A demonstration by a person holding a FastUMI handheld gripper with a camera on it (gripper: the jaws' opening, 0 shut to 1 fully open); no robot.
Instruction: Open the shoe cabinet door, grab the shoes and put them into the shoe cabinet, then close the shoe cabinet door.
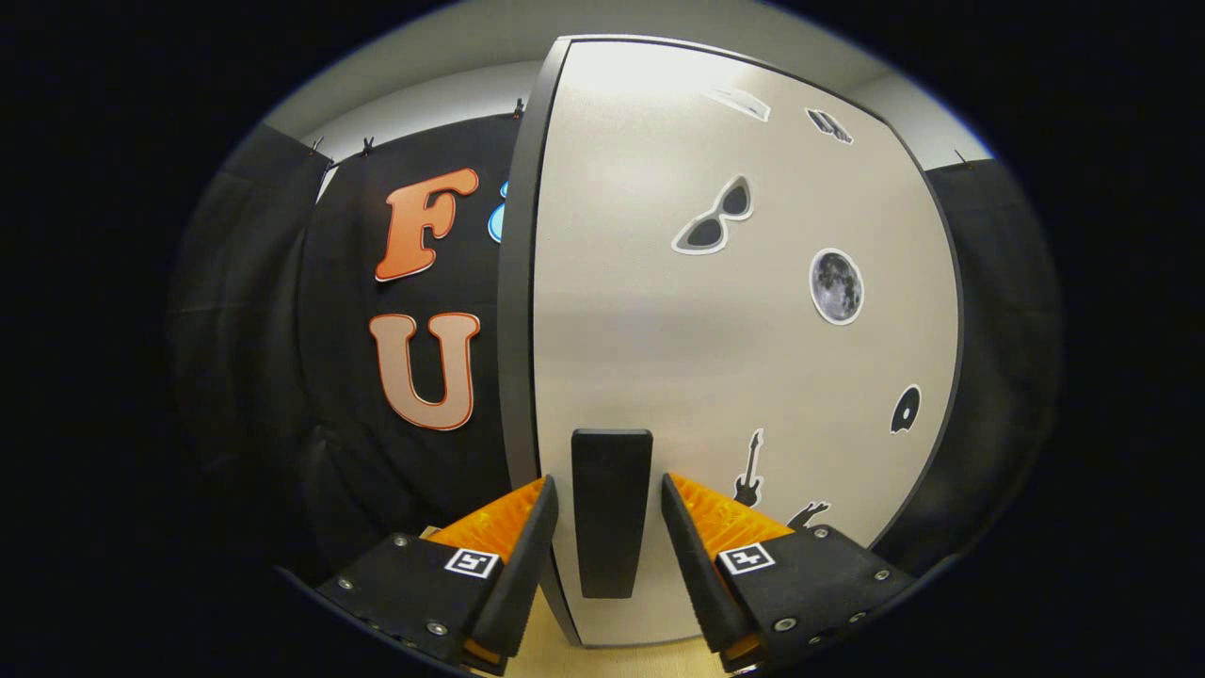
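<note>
The shoe cabinet's light grey door [715, 358] stands straight ahead, framed by a dark edge [516, 311] on its left side. Several stickers dot the door's right half. A black upright handle [610, 513] sits low on the door. My gripper [609, 499] is open, its orange-and-black fingers [513, 527] standing on either side of the handle with a small gap on each side. Neither finger presses on the handle. The door looks shut against the cabinet, though its far side is hidden.
Black cloth wall [282, 330] hangs left of the cabinet and behind it to the right. A strip of pale wooden surface [551, 650] shows below the door between my fingers.
</note>
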